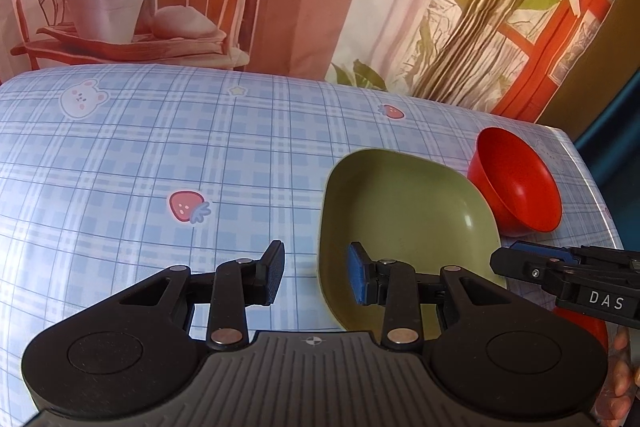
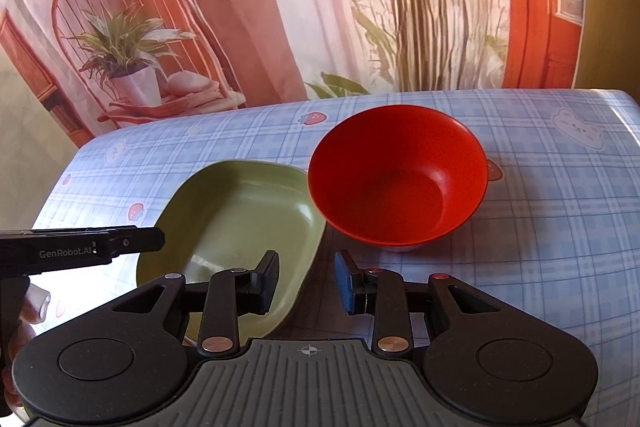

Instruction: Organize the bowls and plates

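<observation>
One green plate (image 2: 236,211), squarish with rounded corners, on the checked tablecloth (image 2: 540,227); one red bowl (image 2: 398,179), upright, touching the plate's far-right edge. Two grippers: left gripper (image 1: 316,273) spread, straddling the plate's near-left rim; right gripper (image 2: 307,281) spread over the plate's near-right rim, holding nothing.

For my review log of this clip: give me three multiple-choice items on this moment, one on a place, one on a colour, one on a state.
1. Where is the bowl relative to the plate?
A. inside it
B. beside it
C. under it
2. What colour is the plate?
A. green
B. blue
C. white
3. How is the right gripper?
A. shut on the bowl
B. shut on the plate
C. open

Key: 1 B, it sits on the cloth next to the plate; 2 A, olive green; 3 C, its fingers are apart and hold nothing.
</observation>
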Available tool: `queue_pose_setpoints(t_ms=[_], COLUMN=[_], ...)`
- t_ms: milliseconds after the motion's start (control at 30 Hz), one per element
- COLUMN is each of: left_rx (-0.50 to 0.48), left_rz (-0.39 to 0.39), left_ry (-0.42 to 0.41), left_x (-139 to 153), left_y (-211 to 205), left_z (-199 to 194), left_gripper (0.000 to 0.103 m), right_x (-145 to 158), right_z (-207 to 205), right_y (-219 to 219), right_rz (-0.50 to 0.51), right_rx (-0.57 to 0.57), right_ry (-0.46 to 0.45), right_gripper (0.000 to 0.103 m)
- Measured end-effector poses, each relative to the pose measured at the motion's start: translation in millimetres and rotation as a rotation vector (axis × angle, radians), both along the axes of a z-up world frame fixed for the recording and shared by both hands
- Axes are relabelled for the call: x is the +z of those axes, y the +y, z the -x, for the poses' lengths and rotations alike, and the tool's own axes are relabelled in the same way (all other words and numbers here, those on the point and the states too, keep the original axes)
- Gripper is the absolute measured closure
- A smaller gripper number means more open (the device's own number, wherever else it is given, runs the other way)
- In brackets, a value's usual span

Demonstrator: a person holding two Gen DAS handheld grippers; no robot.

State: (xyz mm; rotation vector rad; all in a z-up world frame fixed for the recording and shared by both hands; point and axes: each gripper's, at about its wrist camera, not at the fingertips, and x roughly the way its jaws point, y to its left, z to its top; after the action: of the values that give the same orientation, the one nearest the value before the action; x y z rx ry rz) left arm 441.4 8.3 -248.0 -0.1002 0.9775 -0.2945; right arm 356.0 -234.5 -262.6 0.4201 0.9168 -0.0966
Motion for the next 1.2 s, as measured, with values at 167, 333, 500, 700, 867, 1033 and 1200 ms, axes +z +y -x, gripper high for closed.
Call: queue_pose_setpoints(t_ms=[167,333,500,700,867,1033,1200], left_rx=[-0.022,-0.056,-0.048,-0.041,-0.042,-0.045,-0.056], left_rz=[0.009,0.004,-0.008,-0.019,-0.038,-0.041,-0.044], left_ry=[0.006,0.020,0.003,-0.040,-0.058,-0.078,-0.092], left_x=[-5.4,-10.7,-5.3,15.1,28.5,40.5,48.5], left_y=[-3.2,-9.3,-7.0,-1.3,0.6,2.1,3.1], left_z=[-0.6,2.6,7.6,15.8,24.7,40.2,60.2], left_gripper=[0.073,0.081,0.081,0.081,0.081,0.081,0.081], right_x=[-6.6,-12.1,-10.3,4.5,18.7,34.1,48.3], right_z=[-4.3,-6.6,-4.3,0.7,8.9,22.2,39.6], right_y=[0.0,0.6,5.5,11.3,15.9,22.4,27.2], right_rz=[0.003,-0.009,-0.017,-0.009,-0.007,0.000,0.008], right_rx=[-0.004,0.012,0.029,0.041,0.049,0.053,0.058], right_ry=[0.016,0.035,0.015,-0.027,-0.049,-0.068,-0.083], right_gripper=[0.076,0.089,0.091,0.091,0.091,0.091,0.091])
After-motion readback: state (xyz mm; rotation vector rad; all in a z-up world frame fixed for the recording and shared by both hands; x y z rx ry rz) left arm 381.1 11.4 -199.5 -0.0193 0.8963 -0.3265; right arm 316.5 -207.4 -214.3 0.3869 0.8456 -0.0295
